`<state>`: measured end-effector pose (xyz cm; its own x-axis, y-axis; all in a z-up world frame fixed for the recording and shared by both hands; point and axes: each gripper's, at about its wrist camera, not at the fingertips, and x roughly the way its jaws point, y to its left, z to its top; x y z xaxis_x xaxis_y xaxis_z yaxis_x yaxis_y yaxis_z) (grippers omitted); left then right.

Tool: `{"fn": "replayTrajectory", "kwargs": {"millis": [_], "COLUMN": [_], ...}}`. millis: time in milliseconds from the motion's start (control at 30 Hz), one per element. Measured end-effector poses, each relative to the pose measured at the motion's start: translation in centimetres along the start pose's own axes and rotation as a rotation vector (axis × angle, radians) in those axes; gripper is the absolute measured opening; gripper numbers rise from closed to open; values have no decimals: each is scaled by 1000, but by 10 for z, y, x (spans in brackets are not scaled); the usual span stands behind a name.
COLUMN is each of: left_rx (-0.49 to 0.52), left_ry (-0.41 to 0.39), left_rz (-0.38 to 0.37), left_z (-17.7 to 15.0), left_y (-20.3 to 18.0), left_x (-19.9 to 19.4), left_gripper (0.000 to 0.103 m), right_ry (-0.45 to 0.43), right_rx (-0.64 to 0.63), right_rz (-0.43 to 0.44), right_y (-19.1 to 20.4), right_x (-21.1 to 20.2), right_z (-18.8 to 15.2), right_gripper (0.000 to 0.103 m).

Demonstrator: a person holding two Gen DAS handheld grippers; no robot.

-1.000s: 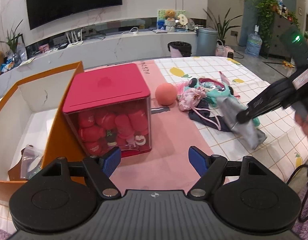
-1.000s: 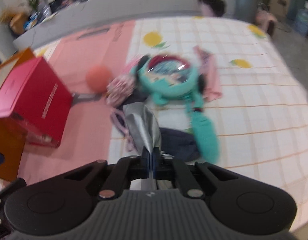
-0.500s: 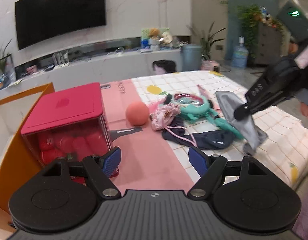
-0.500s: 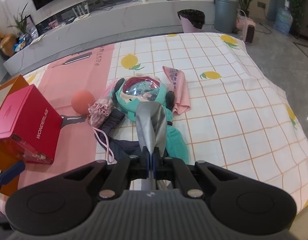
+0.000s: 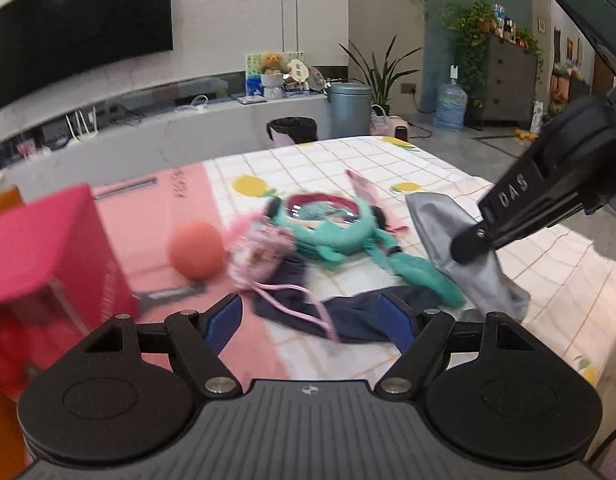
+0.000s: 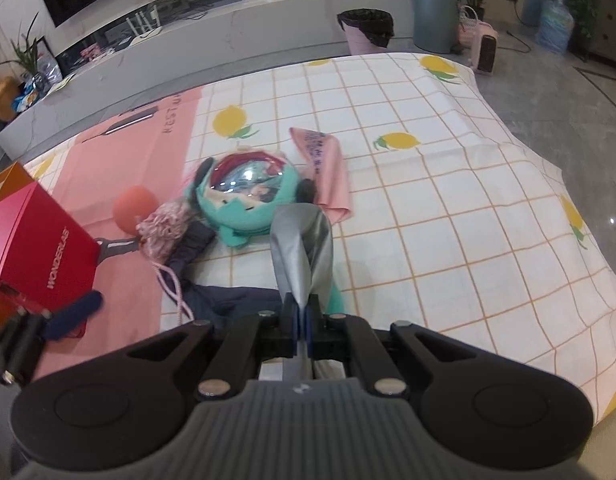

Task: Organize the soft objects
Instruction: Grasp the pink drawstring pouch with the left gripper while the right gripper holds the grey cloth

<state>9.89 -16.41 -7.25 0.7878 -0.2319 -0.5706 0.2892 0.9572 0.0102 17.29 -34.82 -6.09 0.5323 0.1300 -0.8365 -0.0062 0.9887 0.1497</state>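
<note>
Red box (image 6: 39, 248): far left, nothing of ours in it that we can see.
Left gripper (image 5: 308, 316): fingers spread, empty, near the navy cloth (image 5: 348, 312).
Pile: orange ball (image 5: 195, 250), pink pouch (image 6: 163, 228), teal plush (image 6: 247, 192), pink cloth (image 6: 328, 168) still loose.
Right gripper (image 6: 301, 320): fingers pinching the grey cloth (image 6: 303, 248), lifted at right.
Progress: we judge it early.
</note>
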Motion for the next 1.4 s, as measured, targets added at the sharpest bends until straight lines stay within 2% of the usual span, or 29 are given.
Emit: {"fn": "replayTrajectory", "kwargs": {"millis": [167, 300, 400, 600, 767, 833, 933, 967, 1067, 1167, 1267, 1333, 1400], "left_rx": [61, 3, 26, 37, 14, -25, -75, -74, -62, -133, -203, -170, -116], "left_ry": [-63, -111, -88, -82, -49, -51, -67, -71, -69, -45, 18, 55, 54], "left_rz": [108, 191, 253, 272, 263, 239, 222, 228, 217, 142, 41, 15, 19], "left_z": [3, 12, 18, 19, 14, 15, 17, 17, 18, 20, 16, 13, 8], "left_y": [-14, -9, -5, 2, 6, 12, 16, 16, 16, 24, 34, 35, 32], "left_x": [16, 29, 44, 57, 73, 73, 66, 62, 46, 22, 2, -5, -6], "left_gripper": [90, 90, 89, 86, 70, 57, 42, 40, 38, 38, 38, 38, 39], "right_ry": [-4, -16, -18, -23, -7, -5, -6, -3, 7, 8, 5, 4, 6], "right_rx": [-5, -3, -11, 55, 65, 73, 70, 70, 70, 64, 62, 55, 49], "right_rz": [-24, -17, -10, 93, 92, 110, 104, 102, 97, 93, 91, 88, 85], "right_y": [0, -1, 1, -4, -3, -4, -5, -6, -6, -5, -4, -2, 0], "right_x": [1, 0, 0, -2, 2, 2, 3, 4, 6, 5, 3, 3, 3], "right_z": [-1, 0, 0, 1, 0, -1, -1, -1, -1, -2, -3, -3, -4], "right_gripper": [1, 1, 1, 1, 1, 1, 1, 1, 1, 1, 1, 1, 2]}}
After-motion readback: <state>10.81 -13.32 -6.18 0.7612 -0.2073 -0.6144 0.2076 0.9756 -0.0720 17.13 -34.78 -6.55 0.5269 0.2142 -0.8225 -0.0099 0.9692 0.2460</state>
